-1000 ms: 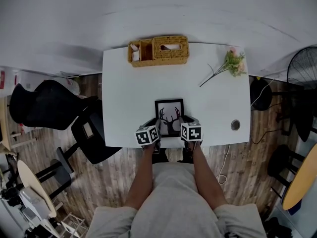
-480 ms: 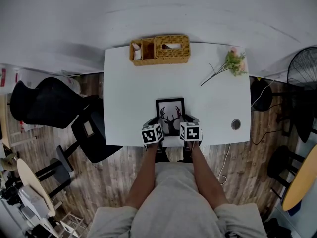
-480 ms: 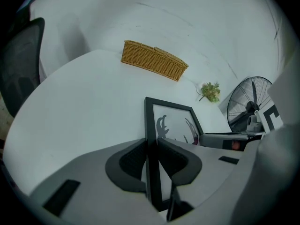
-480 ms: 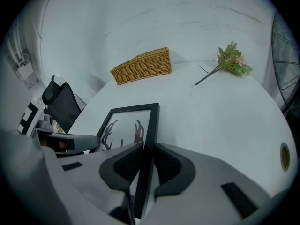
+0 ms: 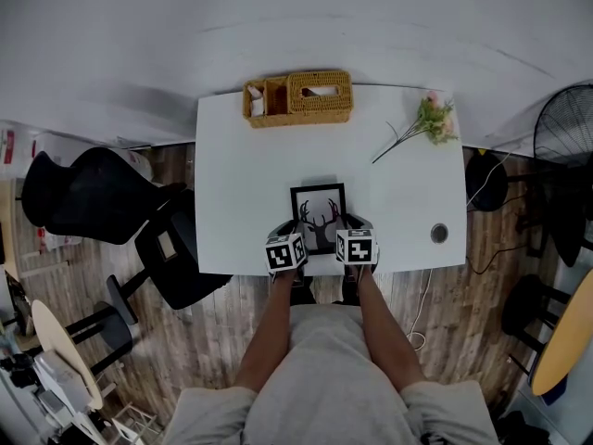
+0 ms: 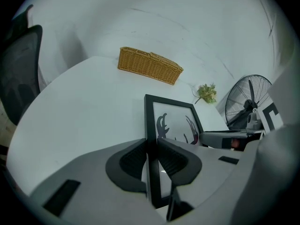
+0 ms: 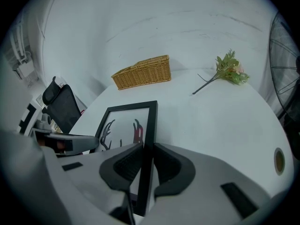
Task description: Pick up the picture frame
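Two sets of tongs on one picture frame [image 5: 318, 209] at the moment. The person is standing at the near edge of a white counter [image 5: 241, 184] with both forearms reaching out and a tool in each hand.

The left tongs [image 6: 151, 144] have their ribbed black pads pinched onto the frame's left border, one pad on either side of the black moulding. The right tongs [image 7: 146, 151] are doing the same thing on the right border. So both are narrowed right down and clamped on the frame, one per side.

The frame itself is black with a stag-antler print on white. It sits close to the counter's near edge, roughly mid-width, with its long side running away from the person. Honestly can't tell if its underside is resting on the counter or already just clear of it.

Other stuff around:
- A wicker basket [image 5: 298, 97] sits at the far edge by the wall, well apart from the frame.
- A flower sprig [image 5: 428, 123] lies toward the far right corner, stem pointing in toward the middle.
- A round cable hole [image 5: 439, 234] is set in the counter near the right front corner.
- A fan [image 5: 563, 130] stands off to the right, and a black office chair [image 5: 93, 197] is on the wooden floor to the left.
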